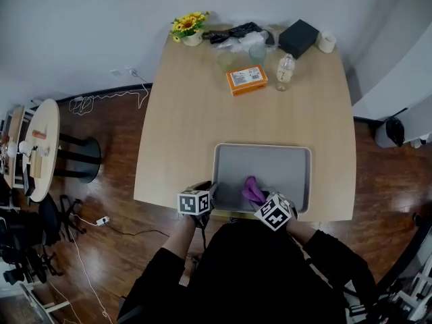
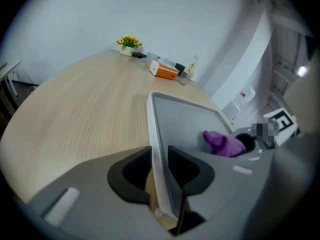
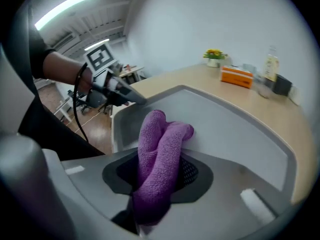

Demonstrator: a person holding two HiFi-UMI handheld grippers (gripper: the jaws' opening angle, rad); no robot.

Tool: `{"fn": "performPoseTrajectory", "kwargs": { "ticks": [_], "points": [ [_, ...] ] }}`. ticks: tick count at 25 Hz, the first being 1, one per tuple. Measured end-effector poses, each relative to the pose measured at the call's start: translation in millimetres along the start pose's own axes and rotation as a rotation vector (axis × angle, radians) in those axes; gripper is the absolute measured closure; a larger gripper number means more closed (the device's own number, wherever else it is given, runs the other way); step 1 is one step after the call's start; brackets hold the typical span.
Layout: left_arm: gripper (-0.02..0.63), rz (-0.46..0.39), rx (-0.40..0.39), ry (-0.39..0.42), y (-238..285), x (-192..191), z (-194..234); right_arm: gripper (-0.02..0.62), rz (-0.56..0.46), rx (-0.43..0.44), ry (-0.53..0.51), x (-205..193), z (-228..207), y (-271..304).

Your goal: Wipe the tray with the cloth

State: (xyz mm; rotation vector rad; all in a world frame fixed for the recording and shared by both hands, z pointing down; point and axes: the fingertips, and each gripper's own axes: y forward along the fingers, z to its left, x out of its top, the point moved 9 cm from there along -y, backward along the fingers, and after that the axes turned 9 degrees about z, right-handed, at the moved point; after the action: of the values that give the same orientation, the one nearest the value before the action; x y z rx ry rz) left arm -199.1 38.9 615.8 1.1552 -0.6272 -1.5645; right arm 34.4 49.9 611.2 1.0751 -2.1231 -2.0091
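Observation:
A grey tray (image 1: 283,164) lies at the near edge of the wooden table (image 1: 196,120). My left gripper (image 1: 204,198) is shut on the tray's near left rim (image 2: 156,149), which stands between its jaws. My right gripper (image 1: 264,204) is shut on a purple cloth (image 3: 159,159). The cloth (image 1: 253,190) rests on the tray's near part, left of its middle. In the left gripper view the cloth (image 2: 223,144) shows inside the tray (image 2: 185,119), with the right gripper behind it.
At the table's far end stand a sunflower pot (image 1: 190,28), an orange box (image 1: 246,79), a clear bottle (image 1: 285,71), a black box (image 1: 298,38), glasses and a black bundle. A small round table (image 1: 39,147) and cables stand on the floor at left.

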Motion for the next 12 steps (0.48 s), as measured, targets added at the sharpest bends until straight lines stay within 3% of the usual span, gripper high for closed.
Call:
{"fn": "performPoseTrajectory", "kwargs": {
  "ticks": [3,7,12],
  "points": [
    [0.521,0.003,-0.009,-0.014,2,8,6,0.462,0.012,0.098,-0.173,49,45,34],
    [0.52,-0.002,-0.036,-0.042,2,5,10,0.463,0.015,0.167,-0.275,88,80,59],
    [0.52,-0.025,-0.096,-0.073,3,3,11,0.463,0.035,0.202,-0.289,90,45,61]
  ]
}}
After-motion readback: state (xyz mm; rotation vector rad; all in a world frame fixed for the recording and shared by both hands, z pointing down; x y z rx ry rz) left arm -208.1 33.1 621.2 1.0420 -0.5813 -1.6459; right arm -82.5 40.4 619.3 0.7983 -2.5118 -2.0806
